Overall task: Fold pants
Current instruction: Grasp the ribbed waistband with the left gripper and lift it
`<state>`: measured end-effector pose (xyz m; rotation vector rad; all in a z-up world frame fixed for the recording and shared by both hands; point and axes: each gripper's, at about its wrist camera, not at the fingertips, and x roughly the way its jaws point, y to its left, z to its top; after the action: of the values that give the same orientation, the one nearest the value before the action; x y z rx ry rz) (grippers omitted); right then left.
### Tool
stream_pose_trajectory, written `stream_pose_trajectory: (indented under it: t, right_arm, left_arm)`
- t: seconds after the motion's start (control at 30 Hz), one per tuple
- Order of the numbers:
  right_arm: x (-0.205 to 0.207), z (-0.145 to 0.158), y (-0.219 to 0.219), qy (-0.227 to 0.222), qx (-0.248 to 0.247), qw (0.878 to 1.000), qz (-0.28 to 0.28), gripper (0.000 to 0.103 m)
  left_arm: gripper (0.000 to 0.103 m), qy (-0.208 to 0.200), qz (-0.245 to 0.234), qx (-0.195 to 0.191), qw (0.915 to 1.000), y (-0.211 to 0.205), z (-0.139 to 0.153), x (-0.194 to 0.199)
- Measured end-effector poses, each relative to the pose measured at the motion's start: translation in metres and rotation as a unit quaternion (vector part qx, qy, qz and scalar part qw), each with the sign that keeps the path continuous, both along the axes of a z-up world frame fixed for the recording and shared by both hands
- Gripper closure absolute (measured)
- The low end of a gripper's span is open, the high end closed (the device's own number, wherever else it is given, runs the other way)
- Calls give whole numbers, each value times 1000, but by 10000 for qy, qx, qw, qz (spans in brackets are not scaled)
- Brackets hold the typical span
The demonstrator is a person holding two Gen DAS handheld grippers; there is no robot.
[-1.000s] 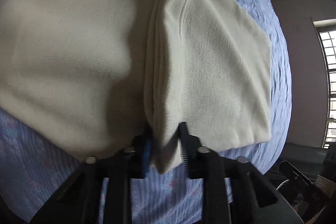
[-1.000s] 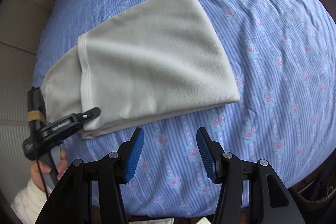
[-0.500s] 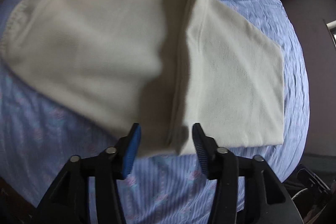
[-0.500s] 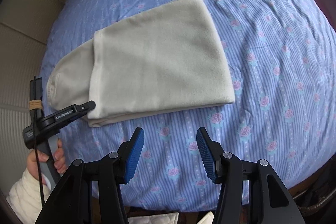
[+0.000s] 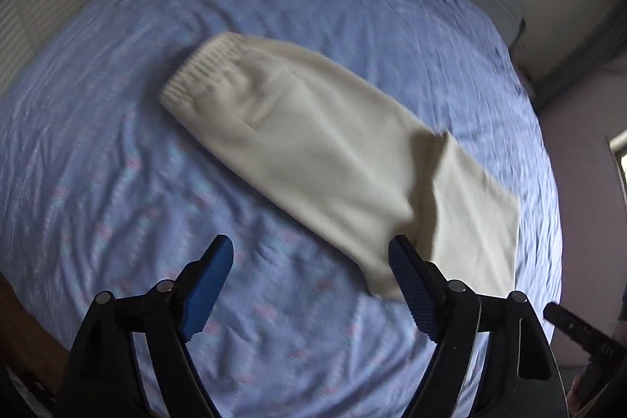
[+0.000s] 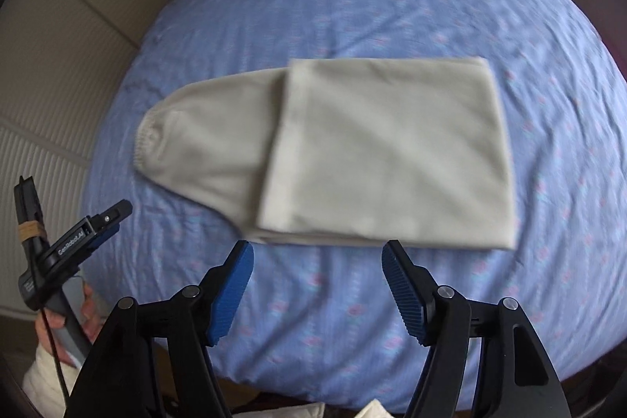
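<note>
The cream pants [image 6: 352,151], folded over once, lie flat on the blue bed [image 6: 352,6] at mid-frame, just above the right tongs [image 6: 317,263]. Both the right and the left tongs [image 5: 311,261] are opening, empty; in the left view the pants' lower edge reaches the right-hand finger.

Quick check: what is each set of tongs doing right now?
Left tongs: opening, empty, pants released.
Right tongs: opening, empty.

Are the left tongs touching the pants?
Apart. In the right wrist view the left tongs sit off to the side of the pants, with blue bedsheet showing between them; their jaws are opening, empty.
</note>
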<state>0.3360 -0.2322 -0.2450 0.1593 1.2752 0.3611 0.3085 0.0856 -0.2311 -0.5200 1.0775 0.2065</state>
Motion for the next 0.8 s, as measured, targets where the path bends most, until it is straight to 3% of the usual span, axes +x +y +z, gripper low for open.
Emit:
stream_pose_trajectory:
  t: [0.13,0.27,0.43,0.57,0.8]
  right_arm:
    - [12,-3,57,-42,-152,9995,257,34]
    - [33,-17,107,46,-429,9982,426,34]
    - [69,-41,157,278,-657,9961,520,34]
    - [92,-51,186,239,-837,9940,665,34]
    - [112,-62,215,289,-864,9924,831,34]
  left_arm:
    - [20,-77,121,-228,9996,49,-19,11]
    - [26,-296,340,-1147,9924,97,-58,24]
    - [36,-260,692,-1617,9841,142,-105,44]
    - [41,-292,811,-1936,9773,166,-132,60]
    - [48,-649,802,-2668,9582,189,-162,83]
